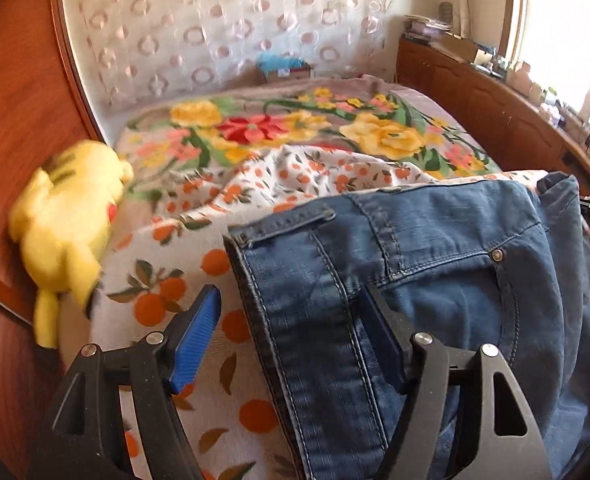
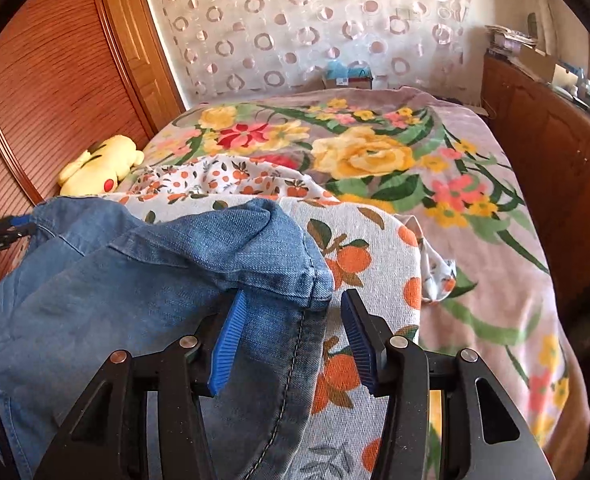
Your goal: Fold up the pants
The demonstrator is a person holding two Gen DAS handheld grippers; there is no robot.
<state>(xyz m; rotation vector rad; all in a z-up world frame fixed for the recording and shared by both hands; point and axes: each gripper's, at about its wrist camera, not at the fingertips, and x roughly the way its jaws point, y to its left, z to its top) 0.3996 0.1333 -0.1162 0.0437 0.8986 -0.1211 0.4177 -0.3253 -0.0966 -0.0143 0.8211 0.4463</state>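
Blue jeans (image 1: pixel 435 260) lie bunched on an orange-print sheet (image 1: pixel 163 296) on the bed. In the left wrist view their stitched waistband edge runs between the wide-apart fingers of my left gripper (image 1: pixel 289 294). That gripper is open and its blue pads do not press the cloth. In the right wrist view a hemmed corner of the jeans (image 2: pixel 135 280) sits between the fingers of my right gripper (image 2: pixel 294 296). Denim drapes against the left pad (image 2: pixel 227 344), while the right pad stands clear over the sheet (image 2: pixel 367 280), so this gripper is open too.
A yellow plush toy (image 1: pixel 67 232) lies at the bed's left edge against a wooden panel (image 1: pixel 15 120). A floral blanket (image 2: pixel 475 208) covers the far and right part of the bed. A wooden cabinet (image 2: pixel 555 152) with clutter on top lines the right side.
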